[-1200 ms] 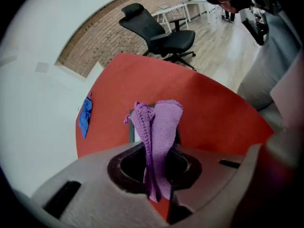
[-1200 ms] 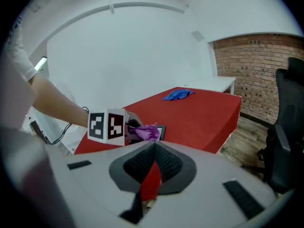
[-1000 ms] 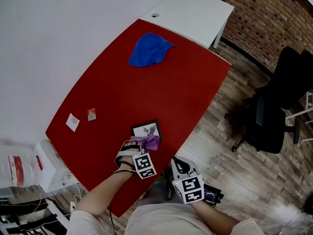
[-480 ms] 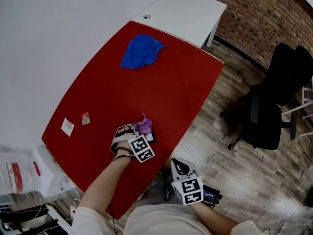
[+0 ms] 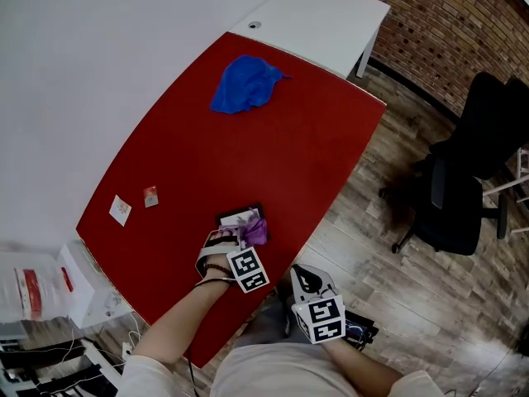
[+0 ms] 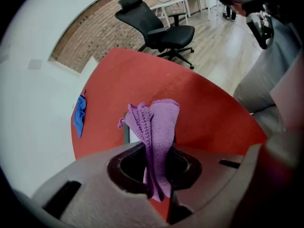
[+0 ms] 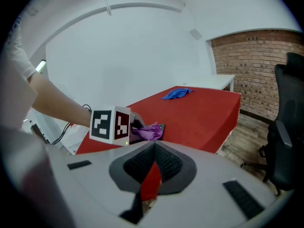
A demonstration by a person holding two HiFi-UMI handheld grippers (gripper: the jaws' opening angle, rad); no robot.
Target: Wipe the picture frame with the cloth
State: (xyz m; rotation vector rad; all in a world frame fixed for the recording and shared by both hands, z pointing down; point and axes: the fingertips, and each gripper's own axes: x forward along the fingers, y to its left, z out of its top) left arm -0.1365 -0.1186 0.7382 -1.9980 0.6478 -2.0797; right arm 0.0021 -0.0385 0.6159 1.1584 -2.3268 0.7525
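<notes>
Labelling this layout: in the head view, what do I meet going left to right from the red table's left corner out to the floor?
White card → small red packet → picture frame → black office chair.

Bright even light, fisheye-warped edges

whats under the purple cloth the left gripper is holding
The picture frame, lying on the red table. Its black edge and part of the white picture show beside the purple cloth. The frame corner beneath the cloth, which is pinched in the left gripper, is covered.
</notes>
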